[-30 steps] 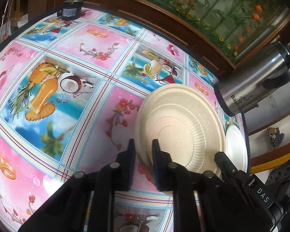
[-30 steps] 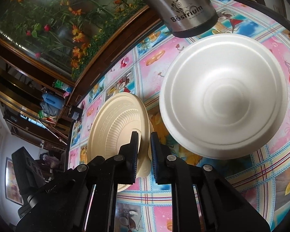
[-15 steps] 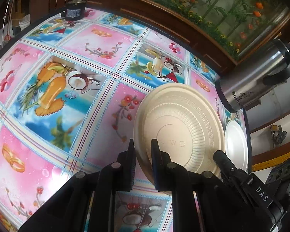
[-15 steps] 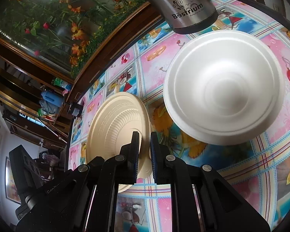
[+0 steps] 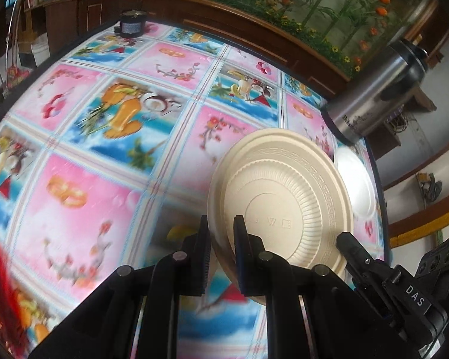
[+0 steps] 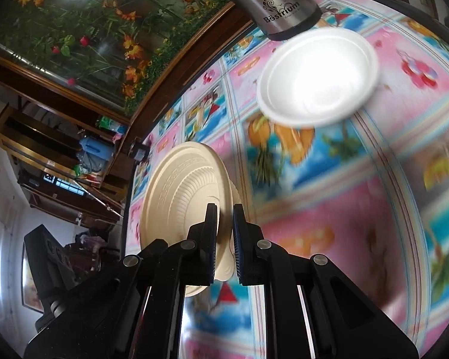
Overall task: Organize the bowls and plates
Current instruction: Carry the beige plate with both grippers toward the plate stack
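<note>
A beige ribbed paper plate (image 5: 284,197) is held up off the table, tilted on edge. My left gripper (image 5: 222,233) is shut on its near rim. My right gripper (image 6: 224,224) is shut on the opposite rim of the same plate (image 6: 179,197); a second beige rim seems to sit just behind it. A white foam bowl (image 6: 317,80) sits upside down on the table beyond my right gripper, and it also shows in the left wrist view (image 5: 356,185) behind the beige plate.
A steel thermos (image 6: 272,3) stands right behind the white bowl, also in the left wrist view (image 5: 371,95). A small dark jar (image 5: 132,24) stands at the table's far edge. The patterned tablecloth (image 5: 104,137) covers the table. A wooden ledge runs behind.
Both grippers have pulled back and up with the beige plate, away from the white bowl, which now looks smaller and farther. The view is blurred by motion.
</note>
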Demonstrator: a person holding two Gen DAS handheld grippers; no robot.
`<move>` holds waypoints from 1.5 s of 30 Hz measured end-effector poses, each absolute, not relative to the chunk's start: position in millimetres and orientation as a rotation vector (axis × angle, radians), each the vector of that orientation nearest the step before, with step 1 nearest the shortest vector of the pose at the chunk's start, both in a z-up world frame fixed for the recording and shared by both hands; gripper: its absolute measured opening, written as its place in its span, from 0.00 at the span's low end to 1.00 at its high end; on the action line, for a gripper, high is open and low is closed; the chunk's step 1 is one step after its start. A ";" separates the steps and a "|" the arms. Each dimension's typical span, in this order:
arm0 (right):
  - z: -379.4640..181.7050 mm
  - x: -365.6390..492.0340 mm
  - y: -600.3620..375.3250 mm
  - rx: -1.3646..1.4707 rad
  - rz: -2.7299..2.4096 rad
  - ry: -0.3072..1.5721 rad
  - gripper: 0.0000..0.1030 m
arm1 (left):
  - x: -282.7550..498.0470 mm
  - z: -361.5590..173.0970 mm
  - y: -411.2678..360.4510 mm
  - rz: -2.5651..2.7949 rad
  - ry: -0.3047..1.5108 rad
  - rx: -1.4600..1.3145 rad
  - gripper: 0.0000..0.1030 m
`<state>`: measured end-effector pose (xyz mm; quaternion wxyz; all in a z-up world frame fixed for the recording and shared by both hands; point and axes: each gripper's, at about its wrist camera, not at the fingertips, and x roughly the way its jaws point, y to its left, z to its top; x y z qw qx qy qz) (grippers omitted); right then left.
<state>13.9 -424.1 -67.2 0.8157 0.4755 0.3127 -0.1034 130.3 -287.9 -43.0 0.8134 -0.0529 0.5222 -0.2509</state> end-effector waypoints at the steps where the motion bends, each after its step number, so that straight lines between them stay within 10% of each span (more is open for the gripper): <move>1: -66.6 8.6 -419.1 1.013 -0.219 0.667 0.10 | 123.5 -41.6 -282.3 -0.537 1.107 -0.103 0.13; 45: -28.6 55.3 -76.7 0.710 0.257 0.866 0.11 | 40.5 10.4 53.6 -0.187 0.905 -0.136 0.14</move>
